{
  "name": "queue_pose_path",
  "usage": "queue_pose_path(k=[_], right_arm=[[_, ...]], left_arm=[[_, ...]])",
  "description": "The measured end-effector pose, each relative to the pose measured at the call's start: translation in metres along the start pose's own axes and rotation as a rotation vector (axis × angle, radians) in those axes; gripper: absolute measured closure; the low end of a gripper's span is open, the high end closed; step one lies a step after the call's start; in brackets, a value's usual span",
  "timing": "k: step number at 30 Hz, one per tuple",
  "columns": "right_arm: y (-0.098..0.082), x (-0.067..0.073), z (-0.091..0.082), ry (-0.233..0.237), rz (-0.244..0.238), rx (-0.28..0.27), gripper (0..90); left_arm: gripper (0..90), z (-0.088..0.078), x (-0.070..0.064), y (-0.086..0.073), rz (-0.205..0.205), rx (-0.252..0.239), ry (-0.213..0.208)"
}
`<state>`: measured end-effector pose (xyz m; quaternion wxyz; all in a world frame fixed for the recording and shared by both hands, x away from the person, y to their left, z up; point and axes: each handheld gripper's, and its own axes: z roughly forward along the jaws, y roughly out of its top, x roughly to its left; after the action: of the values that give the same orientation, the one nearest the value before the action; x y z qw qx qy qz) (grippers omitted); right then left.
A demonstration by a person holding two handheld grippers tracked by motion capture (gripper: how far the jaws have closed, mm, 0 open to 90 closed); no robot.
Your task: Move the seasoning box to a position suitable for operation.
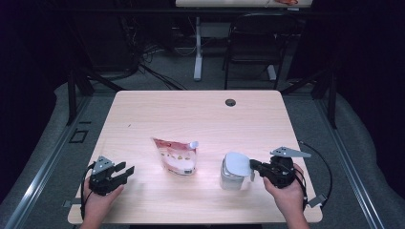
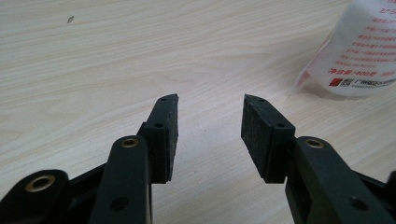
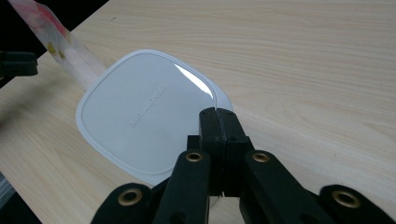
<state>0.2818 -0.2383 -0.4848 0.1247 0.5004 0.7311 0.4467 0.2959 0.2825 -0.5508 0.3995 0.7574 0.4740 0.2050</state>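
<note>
In the high view, the right gripper (image 1: pixel 252 168) sits at the lower right of the frame, jaws pressed together on the edge of a white lid (image 1: pixel 237 164). The lid is tilted above a clear container (image 1: pixel 230 180) that stands on the wooden table (image 1: pixel 200 114) just right of centre. The right gripper view confirms the grip: both black jaws meet on the rim of the lid (image 3: pixel 144 116), at the lower centre of that frame.

The left gripper (image 1: pixel 125 172) rests at the lower left of the high view, well apart from the container. Its jaws stand moderately apart with nothing between them; the left gripper view shows bare table between the pads (image 2: pixel 254 133).

A red-and-white pouch (image 1: pixel 175 155) with a spout lies flat at the centre of the table, between the two grippers. Its printed end appears at the upper right of the left gripper view.
</note>
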Motion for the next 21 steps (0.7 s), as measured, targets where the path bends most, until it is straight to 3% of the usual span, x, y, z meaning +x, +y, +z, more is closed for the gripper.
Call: queue_pose_path(k=[7, 21], right_arm=[[-0.0016, -0.0041, -0.0001, 0.028, 0.037, -0.011, 90.0], [-0.0021, -0.0043, -0.0003, 0.028, 0.038, -0.011, 90.0]], left_arm=[[56.7, 0.0001, -0.0003, 0.0001, -0.003, 0.003, -0.002], [56.7, -0.0004, 0.0001, 0.0003, 0.003, 0.004, -0.002]])
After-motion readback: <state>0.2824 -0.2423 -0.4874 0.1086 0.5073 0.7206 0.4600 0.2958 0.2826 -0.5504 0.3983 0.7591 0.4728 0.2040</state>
